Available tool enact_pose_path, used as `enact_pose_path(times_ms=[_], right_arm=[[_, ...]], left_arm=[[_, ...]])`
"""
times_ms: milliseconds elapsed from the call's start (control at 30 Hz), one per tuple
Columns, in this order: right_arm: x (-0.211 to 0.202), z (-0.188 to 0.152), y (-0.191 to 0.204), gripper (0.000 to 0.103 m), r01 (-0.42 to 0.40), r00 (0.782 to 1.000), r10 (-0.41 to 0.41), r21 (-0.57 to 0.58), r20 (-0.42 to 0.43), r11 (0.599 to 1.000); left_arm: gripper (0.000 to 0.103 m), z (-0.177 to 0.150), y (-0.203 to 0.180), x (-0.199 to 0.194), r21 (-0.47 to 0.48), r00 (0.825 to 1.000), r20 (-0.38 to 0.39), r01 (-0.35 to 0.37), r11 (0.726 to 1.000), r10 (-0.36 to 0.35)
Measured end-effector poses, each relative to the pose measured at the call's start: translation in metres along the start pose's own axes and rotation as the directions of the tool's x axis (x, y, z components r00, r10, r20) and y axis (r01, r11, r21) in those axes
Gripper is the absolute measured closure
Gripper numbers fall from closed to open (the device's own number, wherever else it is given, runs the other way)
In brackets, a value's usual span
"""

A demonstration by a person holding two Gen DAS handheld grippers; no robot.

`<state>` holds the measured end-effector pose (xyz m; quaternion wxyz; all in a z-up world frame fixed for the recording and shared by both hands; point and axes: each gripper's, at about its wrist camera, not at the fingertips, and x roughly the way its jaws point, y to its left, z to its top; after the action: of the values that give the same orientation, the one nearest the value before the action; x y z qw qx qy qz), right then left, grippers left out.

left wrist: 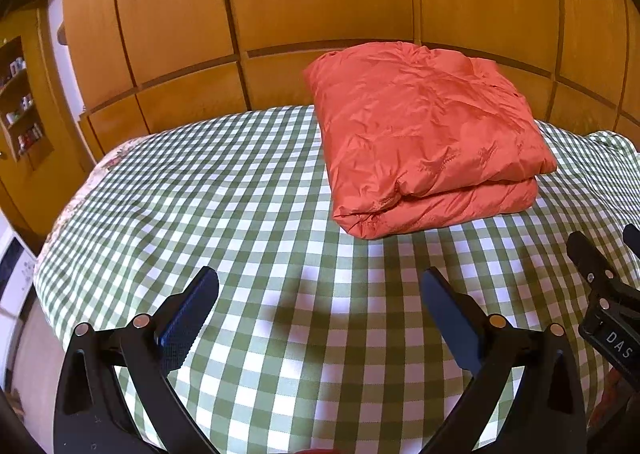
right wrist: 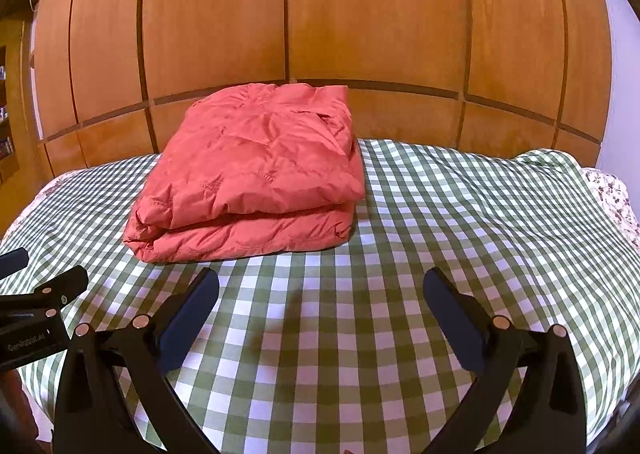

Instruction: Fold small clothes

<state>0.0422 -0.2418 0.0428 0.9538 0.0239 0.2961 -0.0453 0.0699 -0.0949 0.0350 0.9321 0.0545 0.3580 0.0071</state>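
Observation:
An orange-red quilted jacket (left wrist: 424, 137) lies folded into a thick rectangular bundle on the green-and-white checked cloth (left wrist: 260, 213), toward the far side. The right wrist view shows the same jacket (right wrist: 252, 173) left of centre, its folded edge facing me. My left gripper (left wrist: 320, 286) hovers open above bare cloth, short of the jacket and to its left, with nothing between its fingers. My right gripper (right wrist: 320, 286) is open too, empty, just in front of the jacket's near right corner. Each gripper shows at the edge of the other's view.
The checked cloth (right wrist: 460, 221) covers a bed-like surface that drops off at left and right. Wooden wardrobe panels (right wrist: 320, 33) stand close behind it. A shelf niche with small bottles (left wrist: 22, 109) is at far left. A floral fabric edge (right wrist: 612, 193) shows at right.

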Motion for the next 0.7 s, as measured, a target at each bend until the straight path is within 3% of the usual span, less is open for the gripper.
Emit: enact_pose_path(times_ms=[700], right_arm=[[0.0024, -0.0016, 0.0028, 0.002, -0.014, 1.000, 0.014, -0.010, -0.011, 1.000]], left_arm=[[0.003, -0.0027, 0.0004, 0.0016, -0.019, 1.000, -0.016, 0.007, 1.000, -0.007]])
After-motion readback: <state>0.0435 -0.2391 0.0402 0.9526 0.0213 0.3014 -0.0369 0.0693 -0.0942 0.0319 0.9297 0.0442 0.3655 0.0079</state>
